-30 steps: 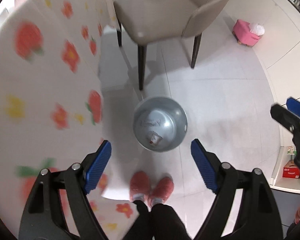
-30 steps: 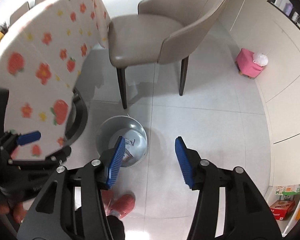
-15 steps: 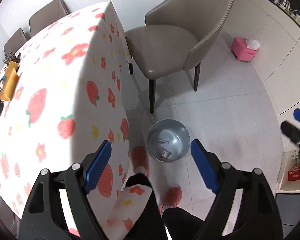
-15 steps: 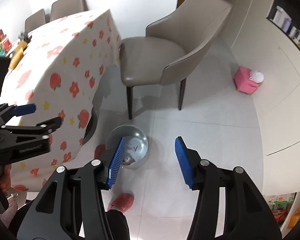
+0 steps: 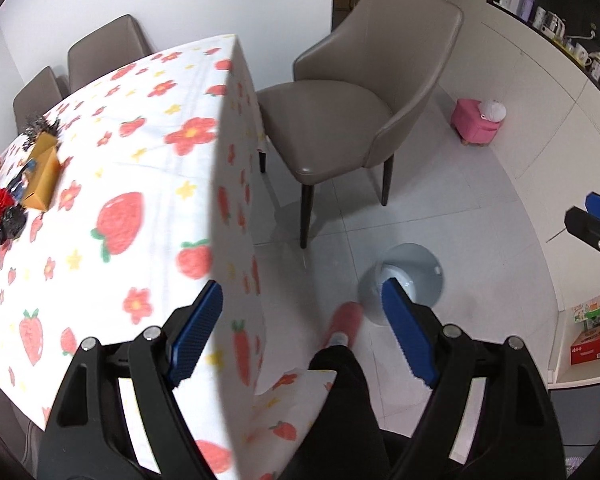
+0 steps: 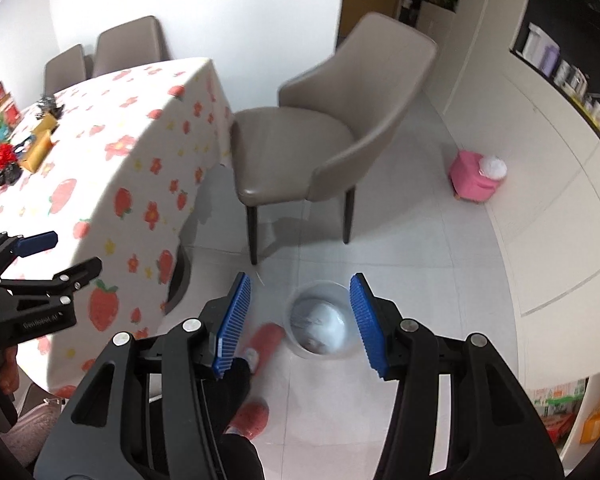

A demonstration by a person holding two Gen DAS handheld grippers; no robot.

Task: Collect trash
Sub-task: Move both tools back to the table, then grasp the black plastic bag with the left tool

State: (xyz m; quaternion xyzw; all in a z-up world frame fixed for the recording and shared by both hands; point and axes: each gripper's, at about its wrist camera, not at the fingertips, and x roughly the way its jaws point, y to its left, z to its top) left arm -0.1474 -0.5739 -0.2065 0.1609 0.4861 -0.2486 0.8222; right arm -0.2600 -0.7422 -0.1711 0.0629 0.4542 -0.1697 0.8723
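The tabletop (image 5: 148,184), under a strawberry-print cloth, fills the left of both views, with a taupe chair (image 6: 312,152) at its end. The grey trash bin (image 6: 320,320) stands on the tiled floor near the chair legs, beside a pink slipper (image 6: 266,338). Left tongs (image 5: 300,332) and right tongs (image 6: 298,320) are both released, grasping nothing.

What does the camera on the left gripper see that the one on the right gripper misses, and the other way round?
Only the left wrist view shows a red box on a low shelf at right.

Only the right wrist view shows both pink slippers and the table's dark base.

Both show the grey trash bin, the beige chair, the strawberry tablecloth, the pink stool, and empty open grippers.
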